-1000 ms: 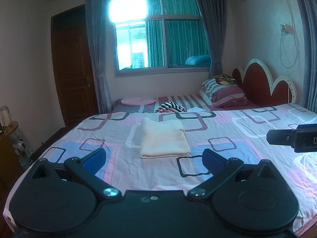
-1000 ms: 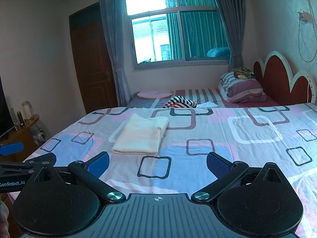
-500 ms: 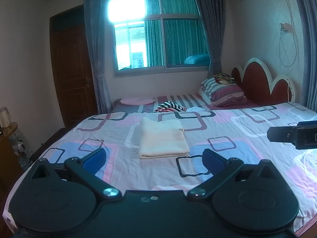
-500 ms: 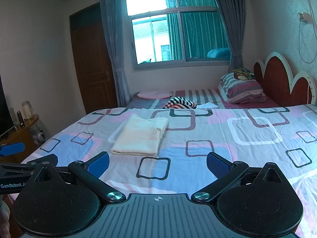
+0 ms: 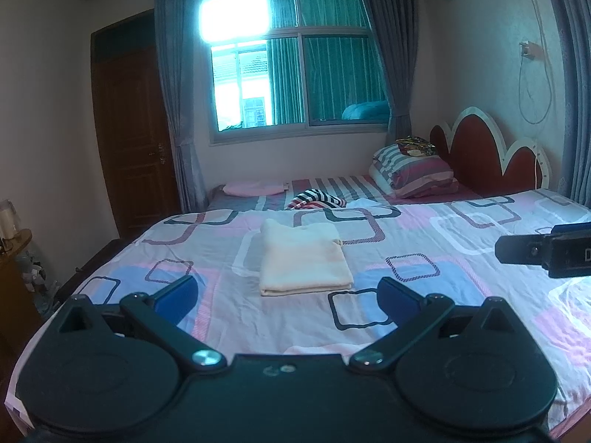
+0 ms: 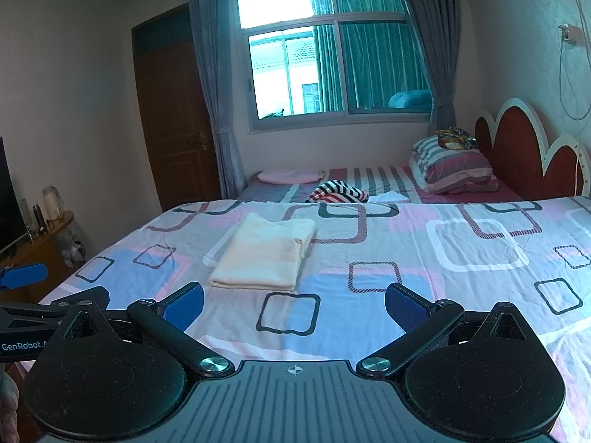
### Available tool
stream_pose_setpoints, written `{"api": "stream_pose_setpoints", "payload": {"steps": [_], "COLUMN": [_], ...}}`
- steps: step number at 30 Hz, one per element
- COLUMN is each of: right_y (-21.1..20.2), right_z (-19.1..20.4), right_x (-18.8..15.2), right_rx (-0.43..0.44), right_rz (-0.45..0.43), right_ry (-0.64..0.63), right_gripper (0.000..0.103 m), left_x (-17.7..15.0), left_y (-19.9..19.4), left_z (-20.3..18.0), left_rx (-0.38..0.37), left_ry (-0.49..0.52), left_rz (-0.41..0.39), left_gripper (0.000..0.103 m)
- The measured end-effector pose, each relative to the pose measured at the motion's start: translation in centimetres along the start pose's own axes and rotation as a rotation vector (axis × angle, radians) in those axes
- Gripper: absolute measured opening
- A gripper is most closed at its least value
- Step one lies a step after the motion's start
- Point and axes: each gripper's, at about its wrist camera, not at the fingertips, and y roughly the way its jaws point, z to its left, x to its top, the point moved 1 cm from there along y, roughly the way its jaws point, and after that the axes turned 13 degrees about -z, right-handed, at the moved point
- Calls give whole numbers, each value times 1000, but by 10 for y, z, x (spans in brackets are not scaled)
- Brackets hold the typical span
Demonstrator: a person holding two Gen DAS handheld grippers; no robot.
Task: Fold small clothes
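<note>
Cream garment (image 5: 304, 256) folded into a flat rectangle near the bed (image 5: 461, 258) foot-end edge, left gripper (image 5: 286, 295) and right gripper (image 6: 293, 304) held clear with fingers spread wide and empty; striped garment (image 6: 340, 191) at the far edge apparently unfolded.

Your folded garment (image 5: 304, 258) is soft, matt cream cloth lying on a lightly creased printed cotton-like bedsheet (image 5: 424, 243). Your left gripper (image 5: 288, 297) is matt black plastic with shiny metal pivot screws, and the door (image 6: 177, 110) beyond looks like dark, slightly glossy wood.
</note>
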Motion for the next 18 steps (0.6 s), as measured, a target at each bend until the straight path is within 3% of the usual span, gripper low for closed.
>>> {"api": "stream_pose_setpoints", "payload": {"steps": [18], "right_y": [-1], "right_z": [-2], "right_x": [0], "right_rx": [2], "right_rz": [2], "right_ry": [0], "right_gripper": [103], "left_x": [-1], "left_y": [1], "left_z": [5], "left_rx": [-3], "left_ry": [6], "left_rz": [-12], "left_gripper": [103]}}
